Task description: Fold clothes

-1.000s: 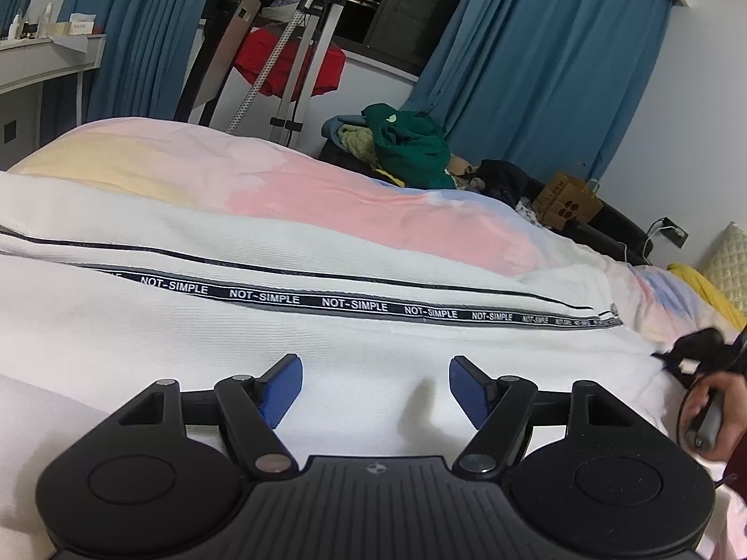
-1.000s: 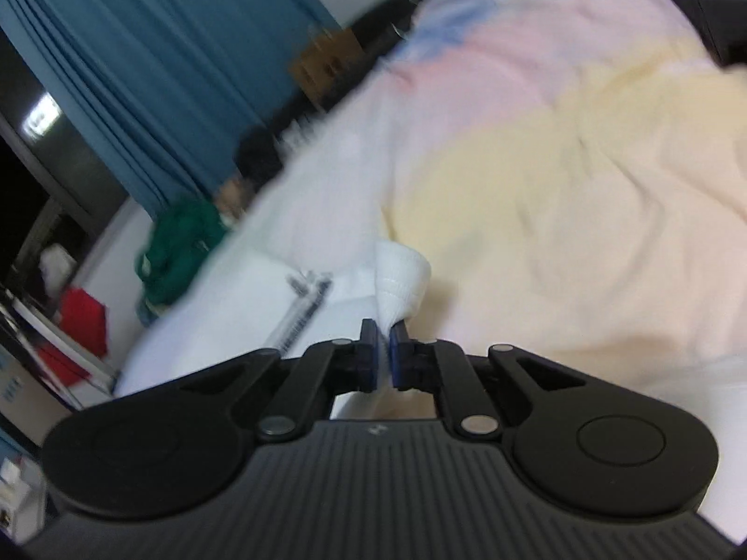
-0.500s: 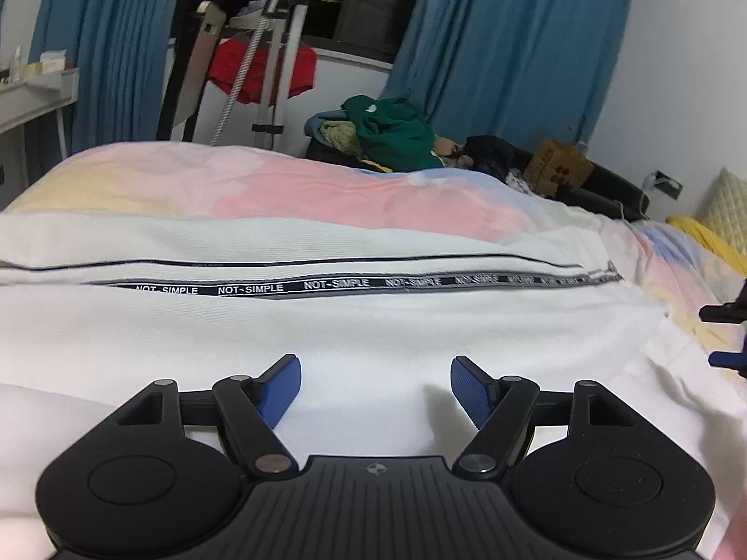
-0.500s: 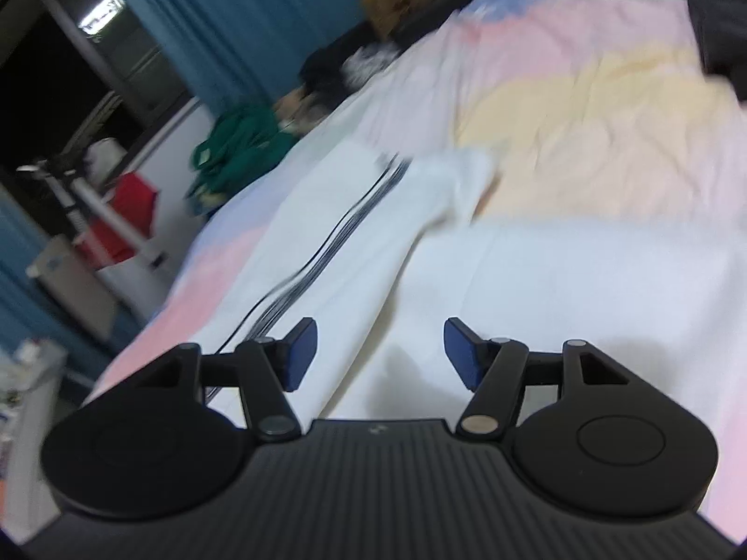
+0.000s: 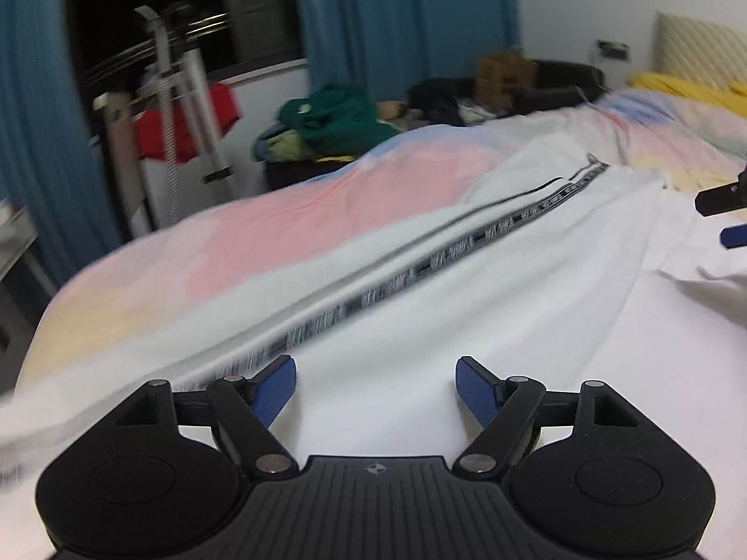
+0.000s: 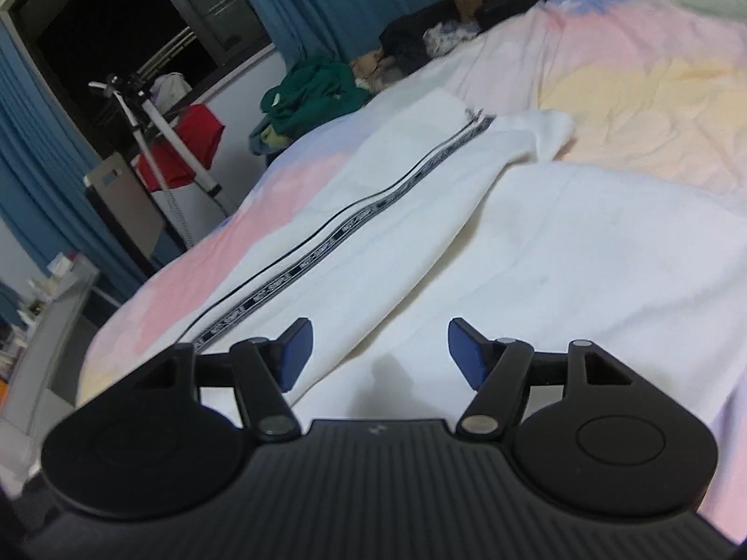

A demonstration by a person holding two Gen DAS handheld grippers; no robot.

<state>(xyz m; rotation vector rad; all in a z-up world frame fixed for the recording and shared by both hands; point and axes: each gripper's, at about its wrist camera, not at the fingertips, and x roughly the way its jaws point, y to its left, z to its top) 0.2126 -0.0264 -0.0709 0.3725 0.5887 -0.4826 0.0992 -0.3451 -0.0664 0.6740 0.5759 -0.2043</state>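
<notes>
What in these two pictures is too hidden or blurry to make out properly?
- Left wrist view: lettering on the white garment's black stripe is smeared by motion blur.
- Left wrist view: the right gripper is cut off by the picture's edge.
- Both views: the white garment near each camera is hidden behind the gripper bodies.

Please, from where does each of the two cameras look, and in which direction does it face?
Left wrist: sits behind the left gripper, jaws open and empty, facing across the white garment on the bed toward the blue curtains; the right gripper's tips show at the right edge.
Right wrist: sits behind the right gripper, jaws open and empty, facing the same way.
Shared: the garment's lettered stripe, the green clothes pile, the tripod.
</notes>
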